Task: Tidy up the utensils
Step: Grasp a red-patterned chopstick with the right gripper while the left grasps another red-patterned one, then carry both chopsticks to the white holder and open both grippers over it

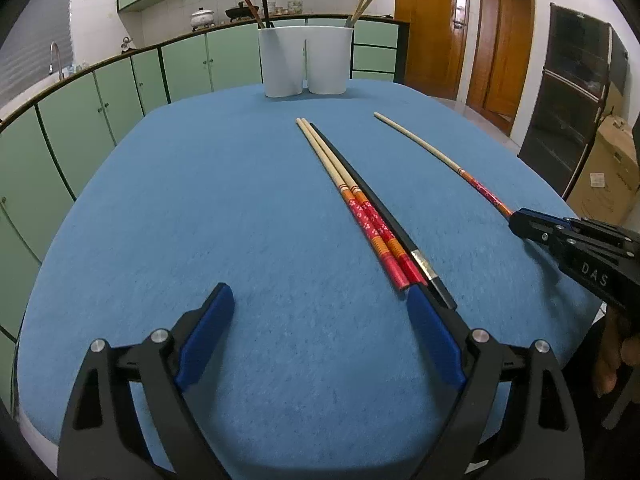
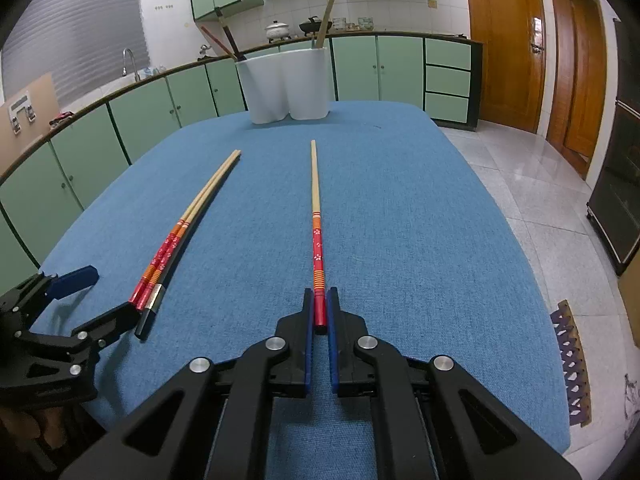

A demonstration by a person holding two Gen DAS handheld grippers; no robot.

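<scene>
My right gripper (image 2: 319,300) is shut on the red end of a single red-and-cream chopstick (image 2: 316,216), which lies along the blue table pointing at the holder; it also shows in the left wrist view (image 1: 440,156). My left gripper (image 1: 320,300) is open and empty, low over the table, its right finger beside the near ends of two red-and-cream chopsticks (image 1: 352,200) and a black chopstick (image 1: 384,224) lying side by side. A white two-compartment holder (image 1: 306,60) stands at the far edge with chopsticks in both compartments.
The blue table (image 1: 200,220) drops off at the right to a tiled floor (image 2: 520,184). Green cabinets (image 1: 100,96) run behind and to the left. A cardboard box (image 1: 612,168) and a dark cabinet (image 1: 572,100) stand at the right.
</scene>
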